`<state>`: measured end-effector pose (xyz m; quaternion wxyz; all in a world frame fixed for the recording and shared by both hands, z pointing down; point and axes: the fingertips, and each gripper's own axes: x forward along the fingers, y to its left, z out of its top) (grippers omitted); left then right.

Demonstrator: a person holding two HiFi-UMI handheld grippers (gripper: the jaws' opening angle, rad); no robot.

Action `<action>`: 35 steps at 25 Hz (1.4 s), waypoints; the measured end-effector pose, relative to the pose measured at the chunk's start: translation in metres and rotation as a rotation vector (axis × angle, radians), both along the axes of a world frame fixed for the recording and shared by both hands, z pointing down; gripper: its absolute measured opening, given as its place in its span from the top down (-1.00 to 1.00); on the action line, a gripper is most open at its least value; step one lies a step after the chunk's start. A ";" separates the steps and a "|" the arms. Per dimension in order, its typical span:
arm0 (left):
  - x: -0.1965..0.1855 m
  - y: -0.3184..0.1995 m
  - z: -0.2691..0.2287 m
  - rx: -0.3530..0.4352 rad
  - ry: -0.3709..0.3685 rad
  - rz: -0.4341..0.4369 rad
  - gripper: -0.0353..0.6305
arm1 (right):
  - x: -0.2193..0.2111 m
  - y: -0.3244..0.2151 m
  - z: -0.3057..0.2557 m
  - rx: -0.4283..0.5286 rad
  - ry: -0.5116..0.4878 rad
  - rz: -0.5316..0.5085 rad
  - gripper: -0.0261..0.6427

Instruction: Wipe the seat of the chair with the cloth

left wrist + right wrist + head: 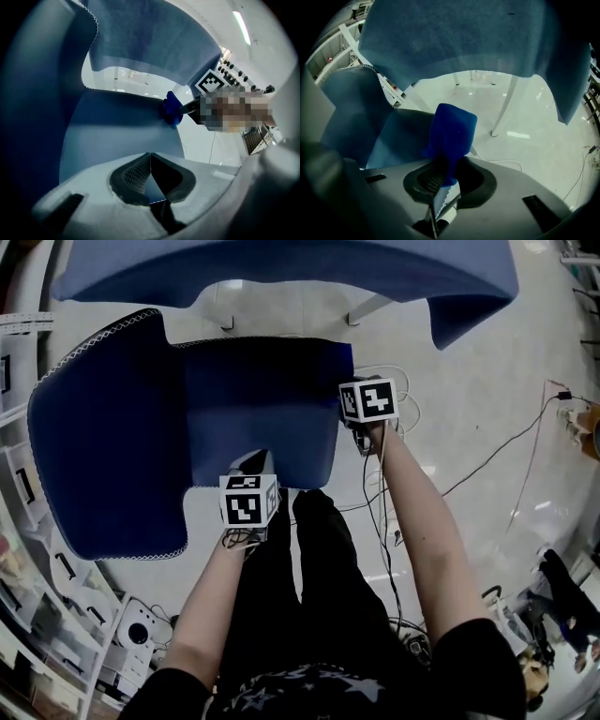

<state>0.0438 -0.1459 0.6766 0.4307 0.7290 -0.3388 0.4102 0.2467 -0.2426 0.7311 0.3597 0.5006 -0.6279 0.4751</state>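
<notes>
A dark blue cloth (103,456) with a white zigzag hem lies over the chair seat (262,418) and spreads wide to the left. The blue chair back (281,268) stands at the top. My left gripper (253,465) is at the seat's near edge, shut on the cloth's hem (157,201); in its own view the jaws (149,161) meet on thin fabric. At the seat's right edge my right gripper (347,399) is shut on a bunched fold of cloth (452,133) that sticks up between the jaws (445,164). That bunch (172,108) also shows in the left gripper view.
White chair legs (506,108) stand on a pale glossy floor. Cables (487,465) trail across the floor on the right. Shelving (37,596) and a white device (136,634) sit at the lower left. The person's dark-trousered legs (300,568) are just before the seat.
</notes>
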 end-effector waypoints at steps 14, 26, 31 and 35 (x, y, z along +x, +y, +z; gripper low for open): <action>-0.009 0.039 -0.032 0.068 -0.049 -0.166 0.83 | -0.020 0.029 -0.041 0.017 -0.089 -0.102 0.76; -0.090 0.090 -0.041 0.092 -0.089 -0.394 0.83 | -0.192 0.032 -0.057 0.053 -0.265 -0.368 0.76; -0.123 0.094 -0.034 0.108 -0.090 -0.416 0.83 | -0.257 0.031 -0.043 0.036 -0.297 -0.414 0.76; -0.130 0.096 -0.024 0.092 -0.062 -0.374 0.83 | -0.298 0.025 -0.034 0.052 -0.298 -0.451 0.75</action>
